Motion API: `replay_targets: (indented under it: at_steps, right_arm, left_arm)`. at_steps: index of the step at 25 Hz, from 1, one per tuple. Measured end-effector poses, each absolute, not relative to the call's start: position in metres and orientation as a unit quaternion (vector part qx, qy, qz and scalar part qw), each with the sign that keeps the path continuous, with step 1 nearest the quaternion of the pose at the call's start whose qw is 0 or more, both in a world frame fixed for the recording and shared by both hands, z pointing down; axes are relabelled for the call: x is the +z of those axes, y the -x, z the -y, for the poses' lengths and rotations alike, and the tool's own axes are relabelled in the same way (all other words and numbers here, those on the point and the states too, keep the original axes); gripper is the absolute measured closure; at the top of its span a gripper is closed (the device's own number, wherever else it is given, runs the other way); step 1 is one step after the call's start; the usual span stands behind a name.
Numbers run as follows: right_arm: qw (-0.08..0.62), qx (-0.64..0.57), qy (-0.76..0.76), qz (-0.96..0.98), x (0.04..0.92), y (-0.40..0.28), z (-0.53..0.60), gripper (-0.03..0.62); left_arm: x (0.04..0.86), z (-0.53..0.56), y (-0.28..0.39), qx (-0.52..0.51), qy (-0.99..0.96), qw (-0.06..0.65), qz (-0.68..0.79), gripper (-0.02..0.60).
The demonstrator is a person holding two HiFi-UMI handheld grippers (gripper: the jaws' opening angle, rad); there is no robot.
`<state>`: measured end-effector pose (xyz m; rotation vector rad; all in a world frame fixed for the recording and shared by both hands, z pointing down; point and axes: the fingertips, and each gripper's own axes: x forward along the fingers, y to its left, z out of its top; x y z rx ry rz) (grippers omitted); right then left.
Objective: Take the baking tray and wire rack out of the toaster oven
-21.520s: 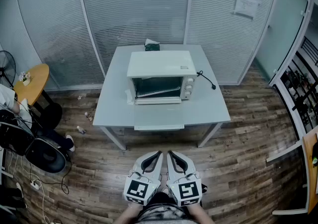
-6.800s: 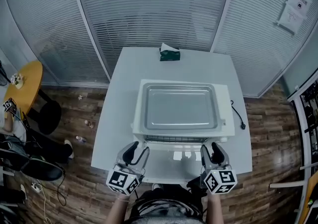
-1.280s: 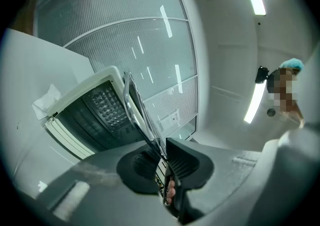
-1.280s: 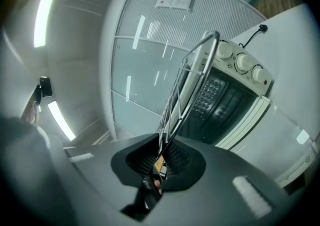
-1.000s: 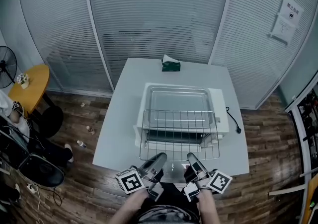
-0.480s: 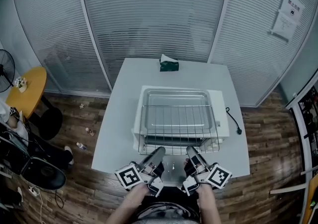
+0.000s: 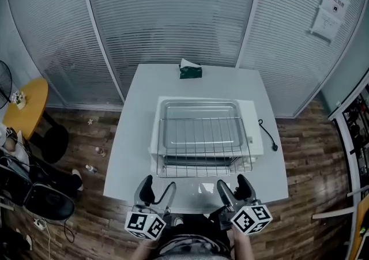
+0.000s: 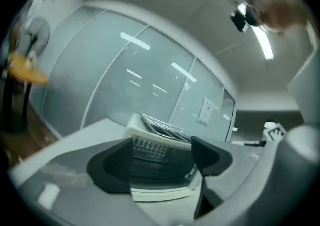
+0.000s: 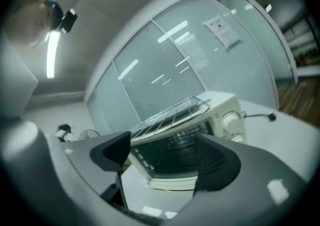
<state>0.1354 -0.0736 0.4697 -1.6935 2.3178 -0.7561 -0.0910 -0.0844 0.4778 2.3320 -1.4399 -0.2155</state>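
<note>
The toaster oven (image 7: pixel 254 135) is standing at the centre of the white counter (image 7: pixel 136 138), in the middle of the head view. The baking tray (image 7: pixel 199 109) is resting flat on the oven's top. The wire rack (image 7: pixel 203 148) is lying over the tray, and its near edge is overhanging the oven's front toward the lower part of the frame. The left gripper (image 7: pixel 159 183) and right gripper (image 7: pixel 232 181) are hovering side by side at the bottom centre of the frame, clear of the rack. Both pairs of jaws have just been opening and are standing released and wide apart, with nothing between them. Each gripper view is looking between its jaws at the oven's dark front. A green tissue box (image 7: pixel 190 71) is sitting at the counter's far edge, and a black cord (image 7: pixel 267 136) is trailing to the right of the oven.
</note>
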Motion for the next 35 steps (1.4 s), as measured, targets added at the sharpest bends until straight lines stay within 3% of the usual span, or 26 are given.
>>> replay_targets:
  at_steps: [3,8,35]
  right_arm:
    - [-0.002,-0.155,0.639,-0.753,0.474,-0.159,0.062,0.203]
    - [-0.067,-0.081,0.656,-0.747,0.469,-0.167,0.07,0.203]
    - [-0.041,-0.108,0.651,-0.75,0.471,-0.174,0.144,0.203]
  left_arm:
    - [0.475,0.076,0.104,0.007,-0.835,0.085,0.544,0.215]
    - [0.47,0.087,0.094,0.053,-0.845,0.02,0.532,0.215]
    - [0.47,0.168,0.063,0.053,-0.867,0.016,0.496,0.216]
